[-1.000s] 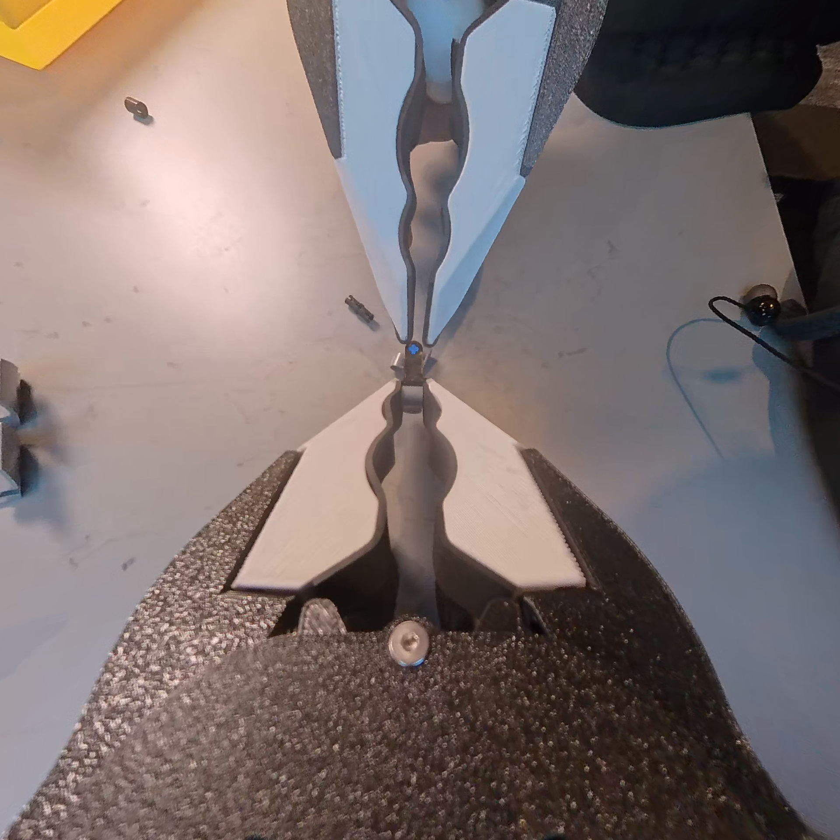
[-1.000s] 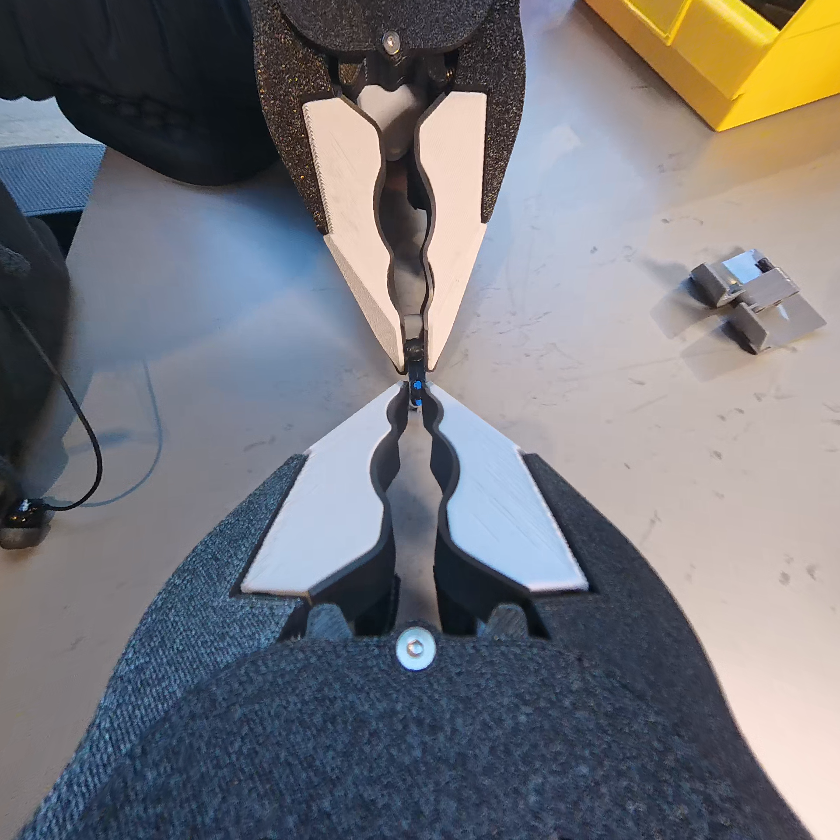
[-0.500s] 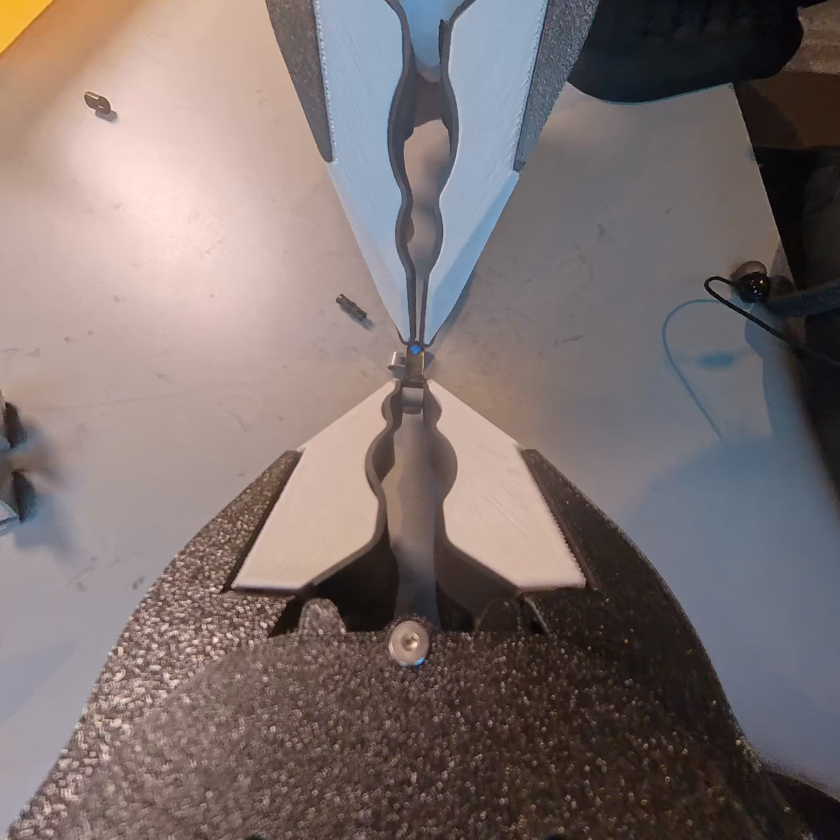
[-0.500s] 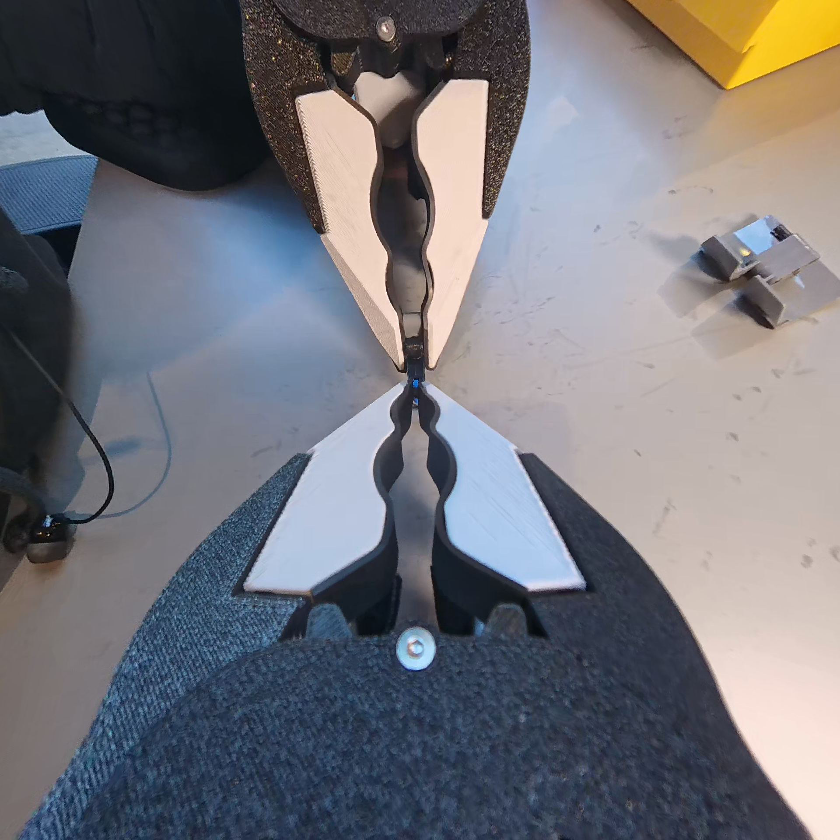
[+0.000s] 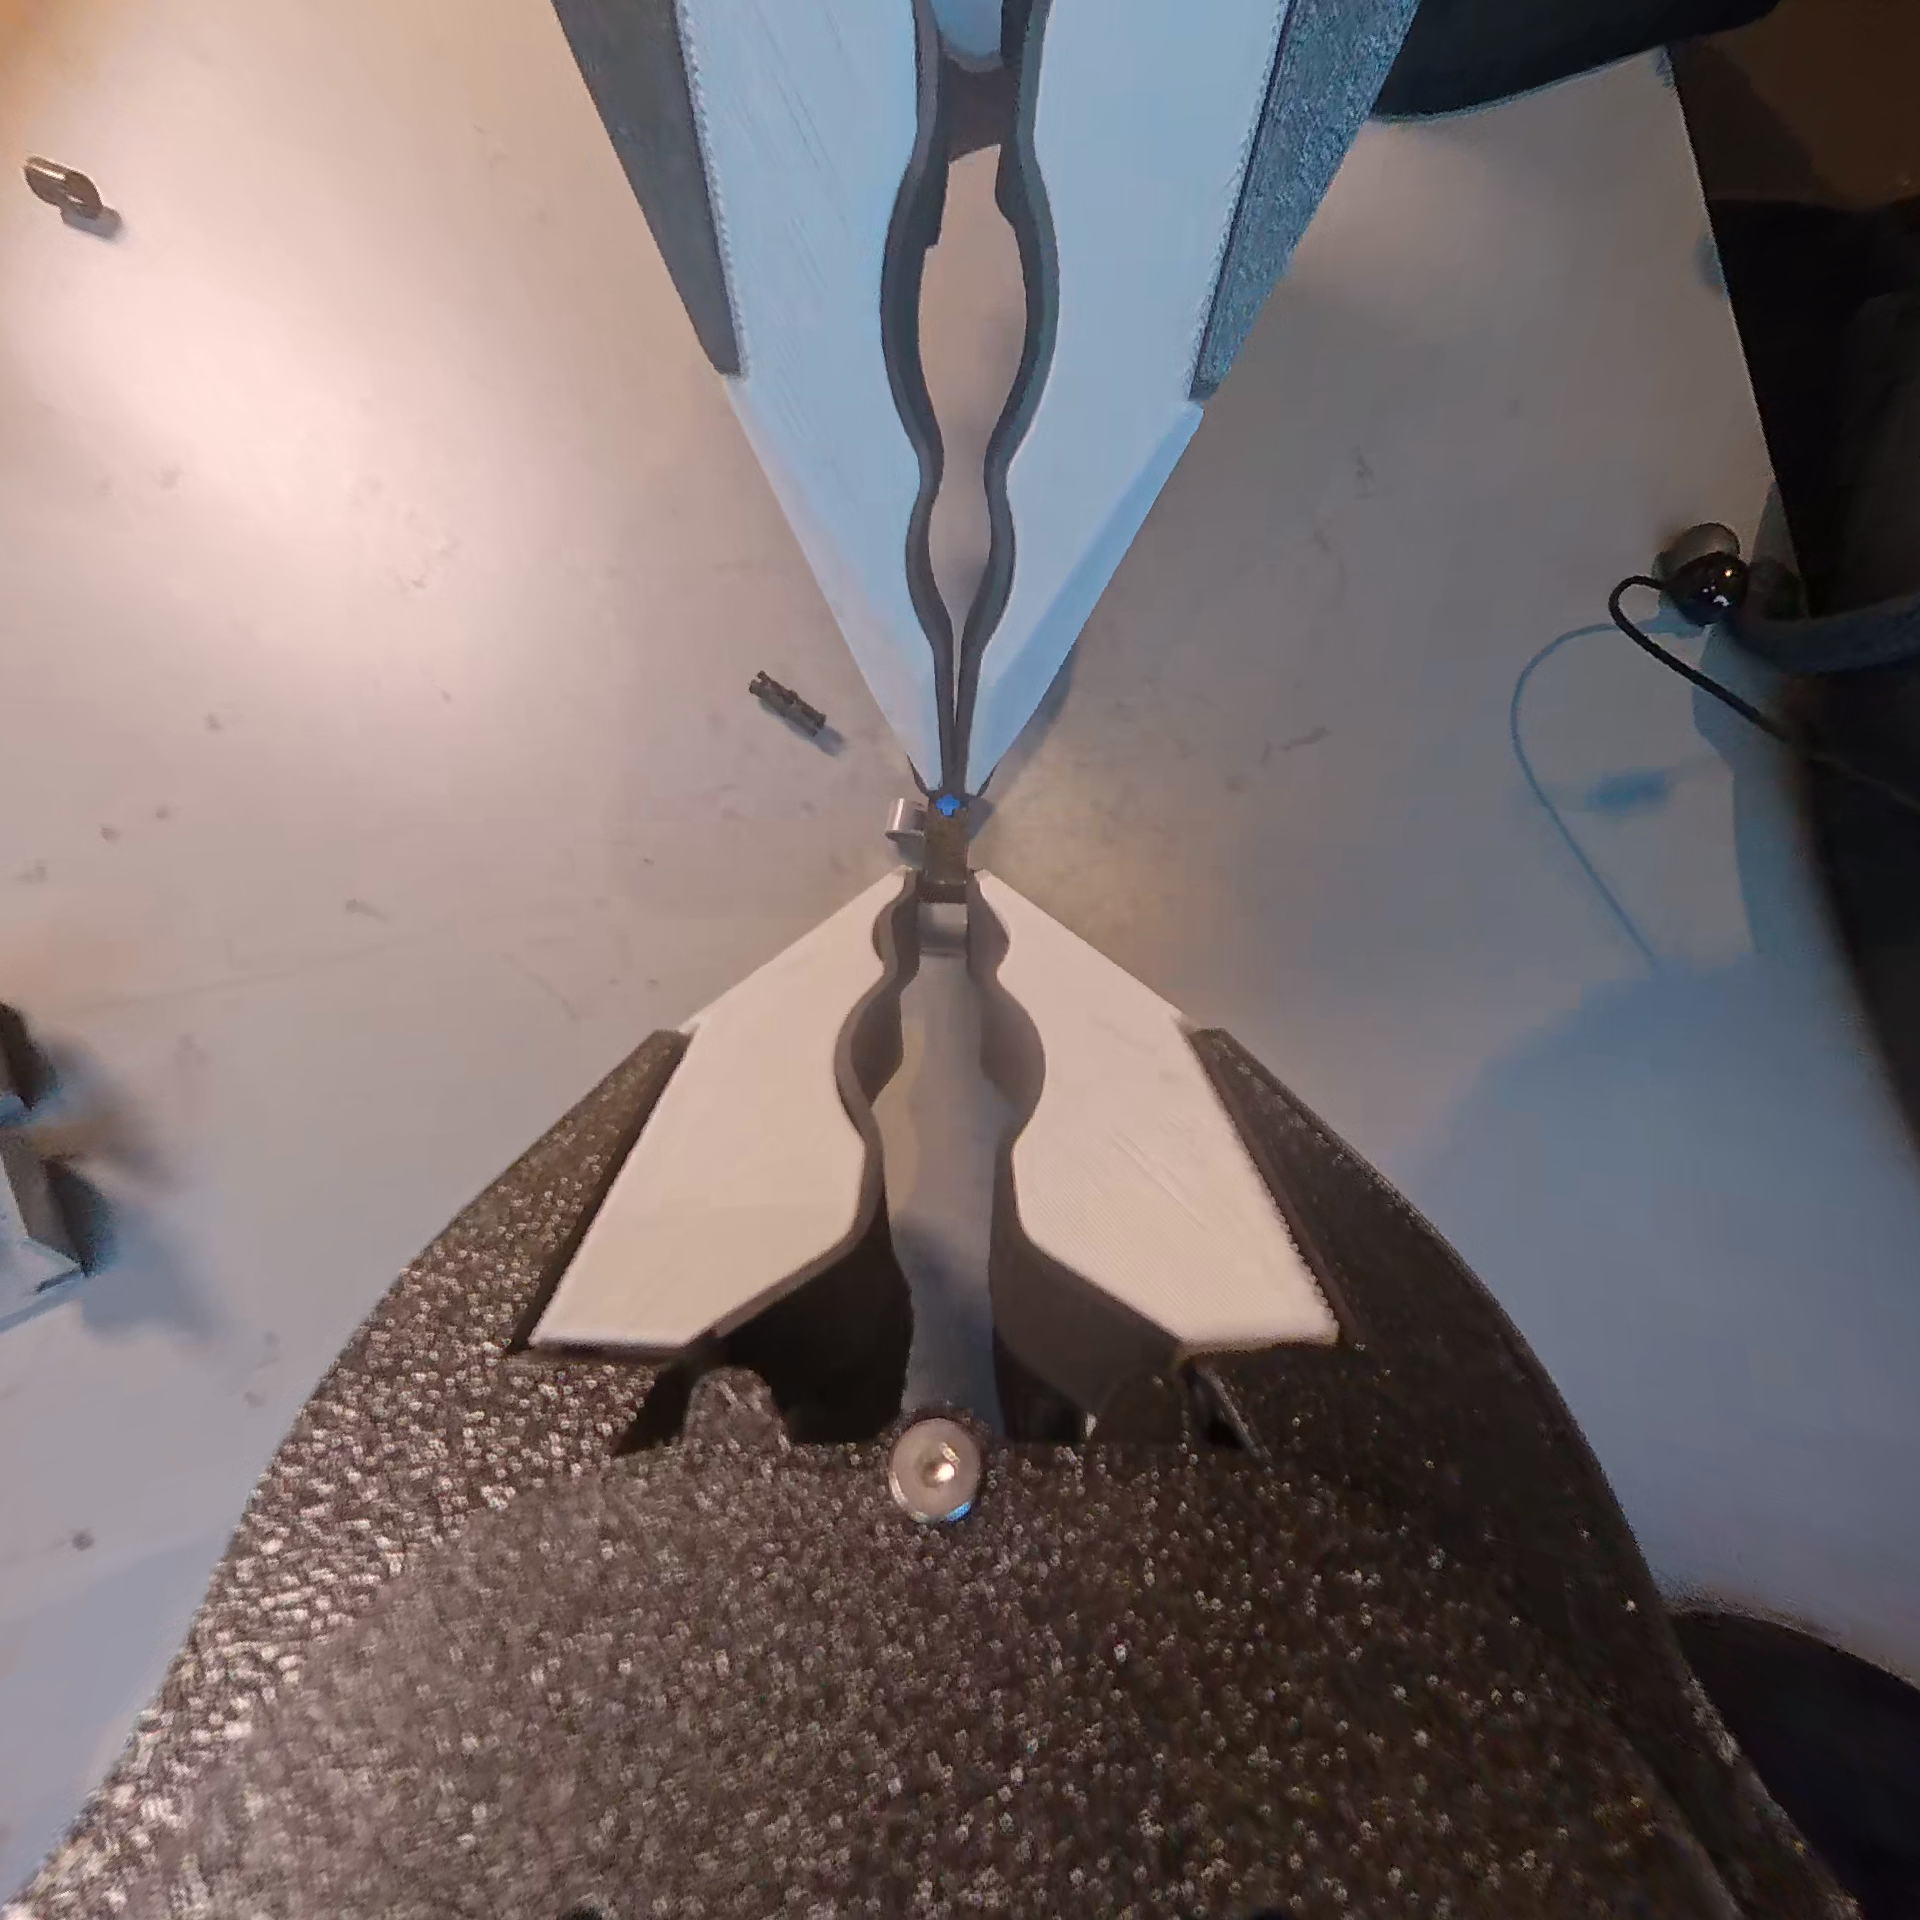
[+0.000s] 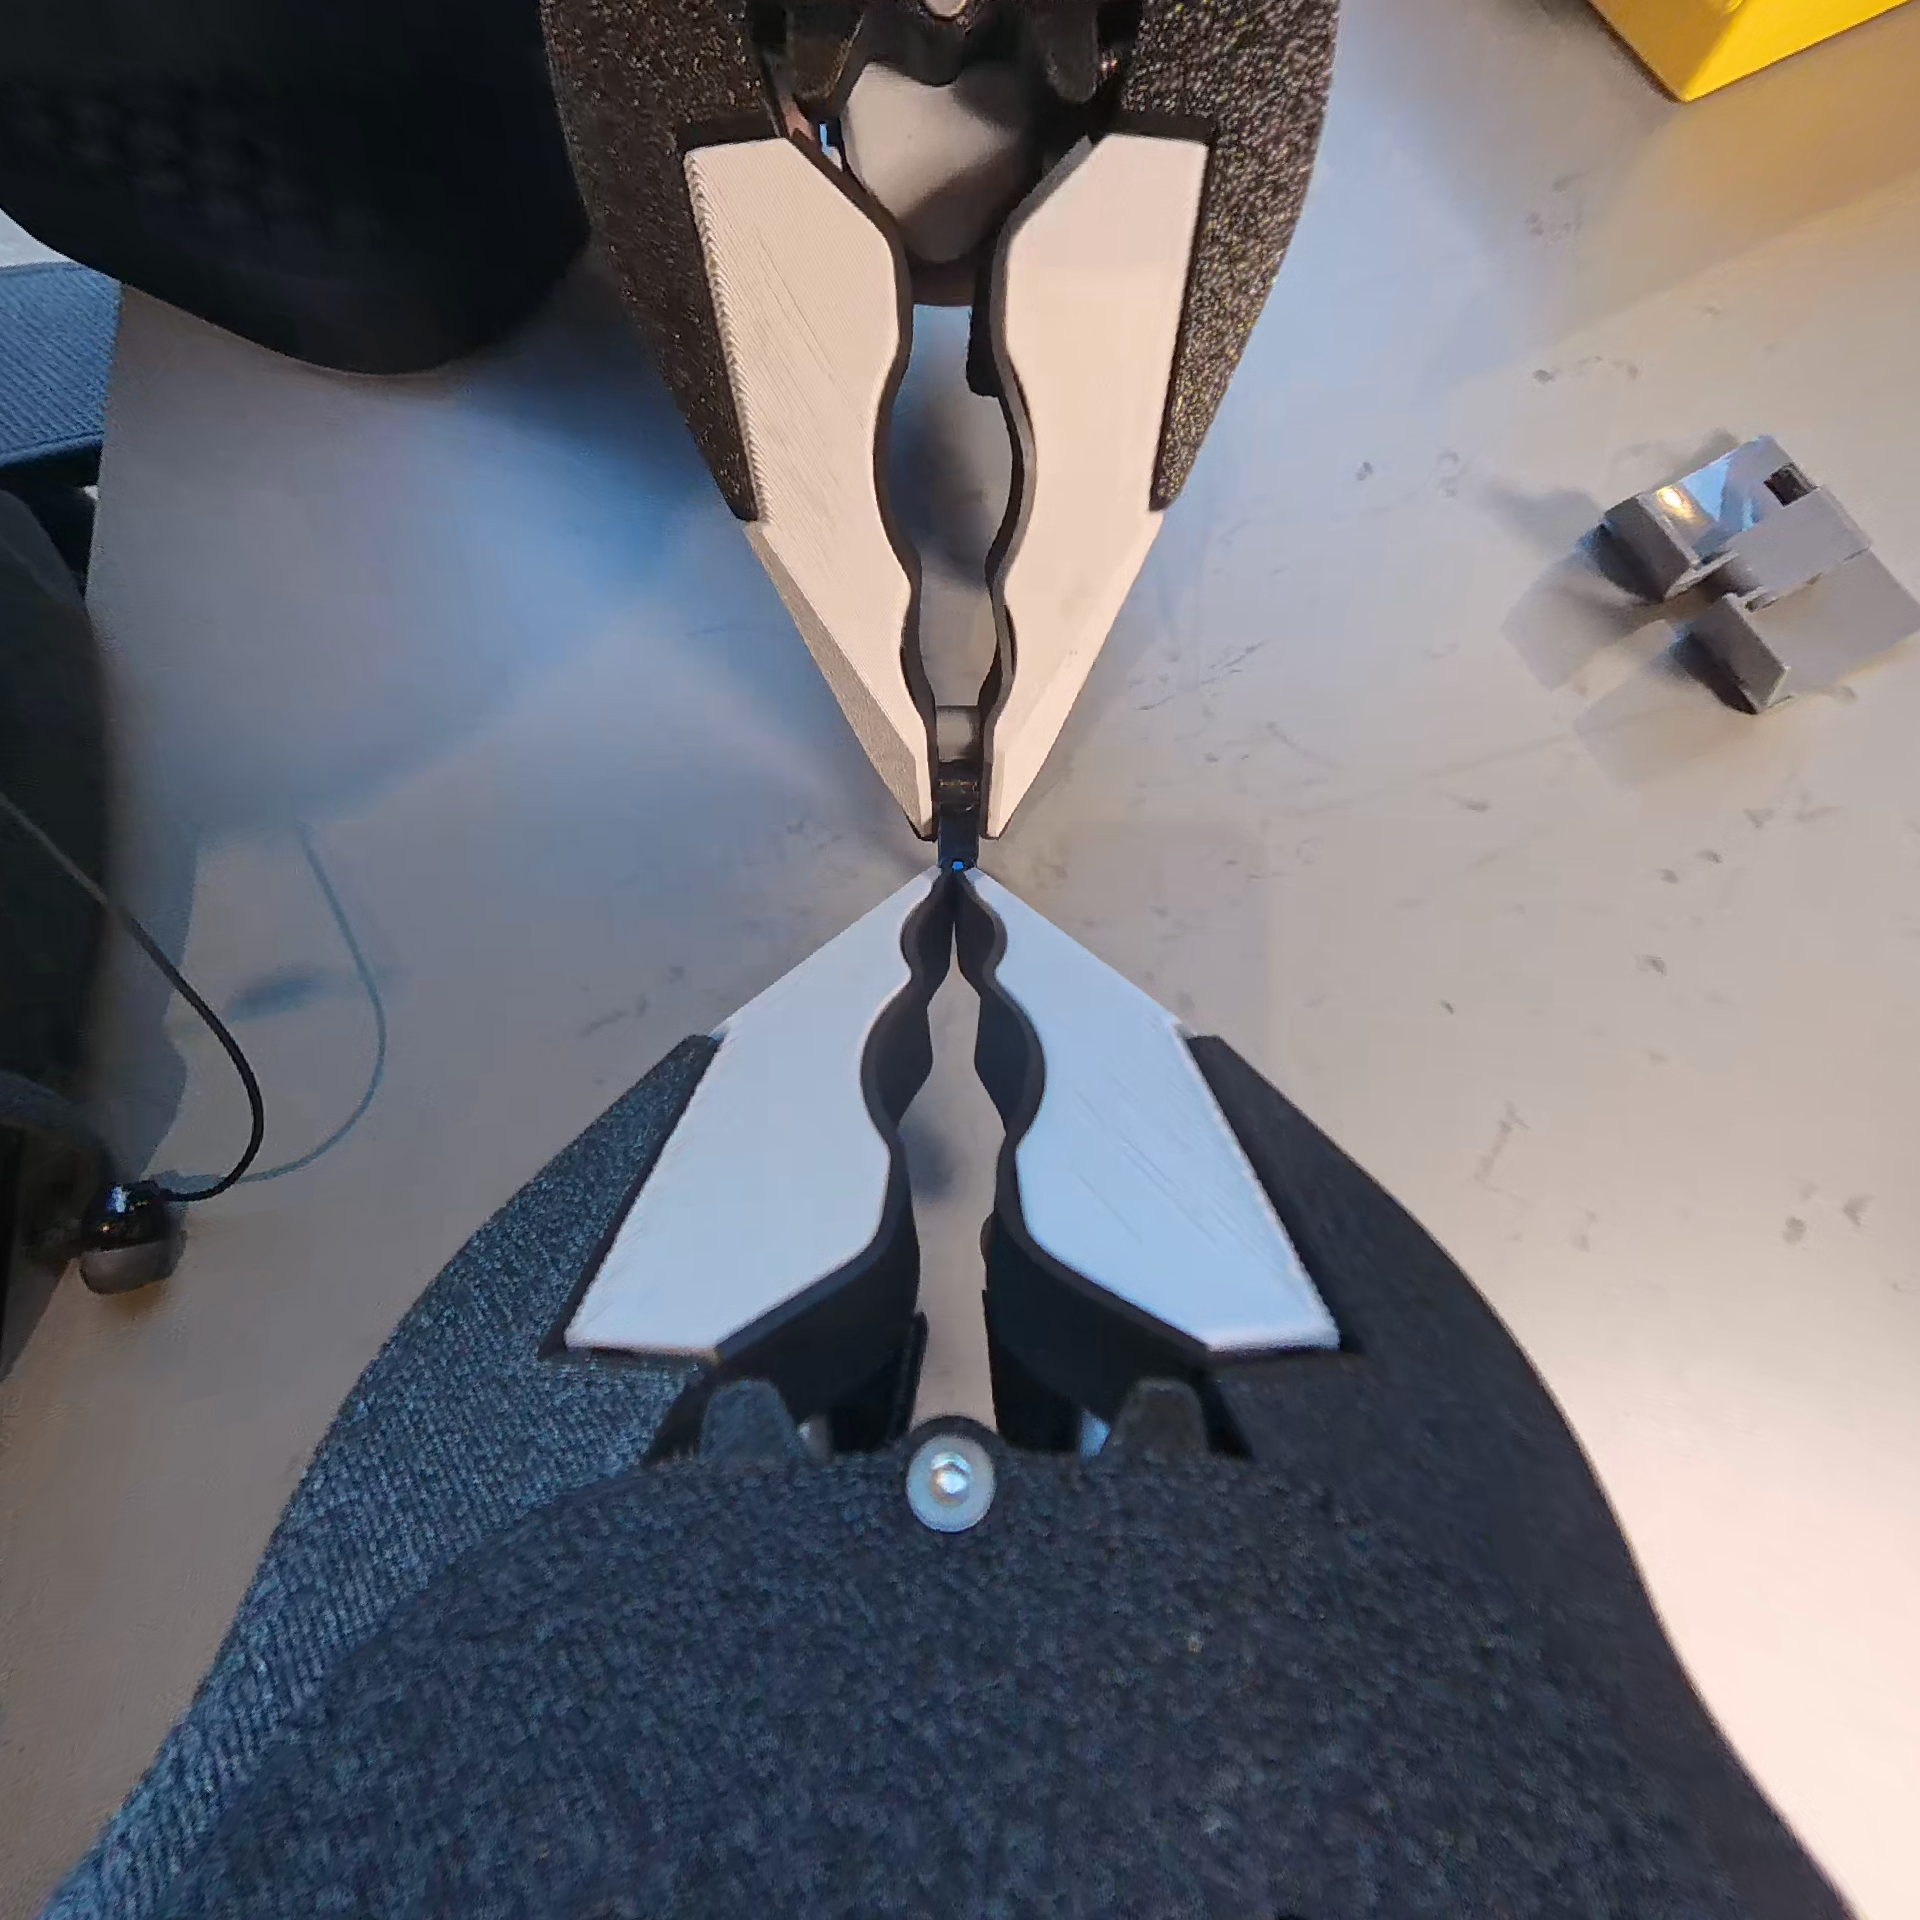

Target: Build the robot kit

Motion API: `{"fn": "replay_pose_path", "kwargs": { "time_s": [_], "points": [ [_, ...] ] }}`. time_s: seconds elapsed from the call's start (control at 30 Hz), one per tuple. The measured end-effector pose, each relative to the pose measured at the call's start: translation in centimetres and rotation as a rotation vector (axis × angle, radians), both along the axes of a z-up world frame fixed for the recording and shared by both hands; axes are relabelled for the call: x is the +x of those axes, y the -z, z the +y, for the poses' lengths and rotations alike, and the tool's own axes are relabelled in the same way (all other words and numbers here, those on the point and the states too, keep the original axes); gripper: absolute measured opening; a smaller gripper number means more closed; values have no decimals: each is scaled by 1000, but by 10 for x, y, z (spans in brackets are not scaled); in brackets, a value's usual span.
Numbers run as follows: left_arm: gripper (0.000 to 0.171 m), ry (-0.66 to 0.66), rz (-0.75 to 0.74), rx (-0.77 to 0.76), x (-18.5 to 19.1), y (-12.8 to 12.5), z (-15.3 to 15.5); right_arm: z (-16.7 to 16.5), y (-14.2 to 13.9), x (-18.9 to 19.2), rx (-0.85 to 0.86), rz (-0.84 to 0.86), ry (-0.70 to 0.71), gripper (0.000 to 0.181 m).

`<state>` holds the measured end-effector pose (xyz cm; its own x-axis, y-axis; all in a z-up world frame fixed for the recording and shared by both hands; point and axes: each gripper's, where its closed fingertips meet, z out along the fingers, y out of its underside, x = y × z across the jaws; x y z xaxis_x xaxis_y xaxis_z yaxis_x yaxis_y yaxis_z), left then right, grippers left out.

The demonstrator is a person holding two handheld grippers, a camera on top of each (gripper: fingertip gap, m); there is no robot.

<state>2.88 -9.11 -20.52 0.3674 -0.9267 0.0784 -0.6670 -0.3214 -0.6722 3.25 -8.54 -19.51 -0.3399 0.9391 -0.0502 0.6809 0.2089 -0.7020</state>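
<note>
Both tools (image 5: 943, 894) (image 6: 954, 883) had crept closer, each clenched tip-to-tip on one tiny, stiff, light pin (image 5: 945, 847).

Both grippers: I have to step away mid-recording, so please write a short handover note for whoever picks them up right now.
Left gripper: shut on a small grey part, over the table.
Right gripper: shut on a dark blue-tipped pin, tip to tip with the left. Pin and grey part meet between them; how far the pin is seated cannot be told.
Lying on the table: a loose black pin, a grey block assembly, a yellow bin at the far edge.
</note>
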Motion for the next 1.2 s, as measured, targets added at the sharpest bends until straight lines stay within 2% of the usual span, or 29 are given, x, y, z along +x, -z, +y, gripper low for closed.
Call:
{"fn": "replay_pose_path", "kwargs": {
  "time_s": [0.17,0.47,0.63,0.73,0.83,0.93,1.07,1.2],
  "points": [
    [6,43,85,-6,2,9,3,2,6,0,49,-7,3,0],
    [8,32,-2,-20,8,8,3,2,6,3,-6,-3,15,0],
    [7,17,-8,6,8,9,3,3,4,2,-15,59,11,0],
    [7,-15,-13,46,4,8,5,5,-7,3,-40,123,2,16],
    [7,-64,-69,101,-1,-4,9,12,-20,2,-11,204,-9,28],
    [7,-140,-132,177,-8,-22,19,18,-24,1,54,275,-9,29],
    [7,-221,-196,309,-10,-52,30,23,-40,-5,83,371,28,16],
    [7,-260,-218,418,-7,-73,31,28,-55,-7,140,462,60,13]
  ]
}}
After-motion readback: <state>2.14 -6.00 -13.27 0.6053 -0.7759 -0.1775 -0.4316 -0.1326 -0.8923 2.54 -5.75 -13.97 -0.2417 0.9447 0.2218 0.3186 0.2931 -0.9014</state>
